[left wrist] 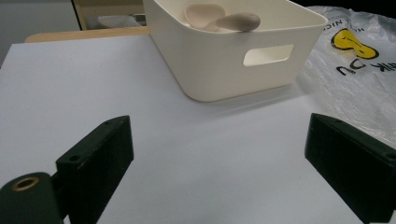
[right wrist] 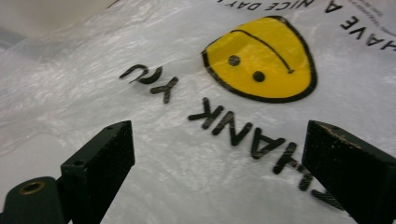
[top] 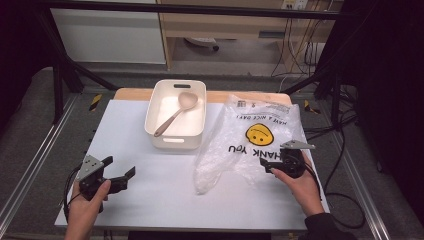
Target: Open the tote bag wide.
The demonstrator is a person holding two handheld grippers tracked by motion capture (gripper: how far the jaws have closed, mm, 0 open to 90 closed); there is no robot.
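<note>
Nearest the person, the left gripper [top: 119,173] sits low over the near-left part of the white surface [top: 165,190], held in the left hand [top: 86,201]. Its jaws stand wide apart with nothing between them; in the left gripper view the bare surface lies between the two black jaws.

On the other side, the right gripper [top: 266,162], held in the right hand [top: 299,184], is at the near-right edge of the clear plastic bag [top: 250,140]. Its jaws are also spread wide and grip nothing. In the right gripper view the bag [right wrist: 196,140] lies under and ahead of the jaws, its yellow smiley face [right wrist: 264,58] and black lettering upside down; whether a jaw tip touches the film is hard to tell.

The bag lies flat and crumpled on the right half of the surface, reaching from near the right gripper towards the far edge.

Farther off, just left of the bag, stands a white bin [top: 176,135]. A beige spoon [top: 175,114] lies slantwise inside it, bowl towards the far side.
</note>
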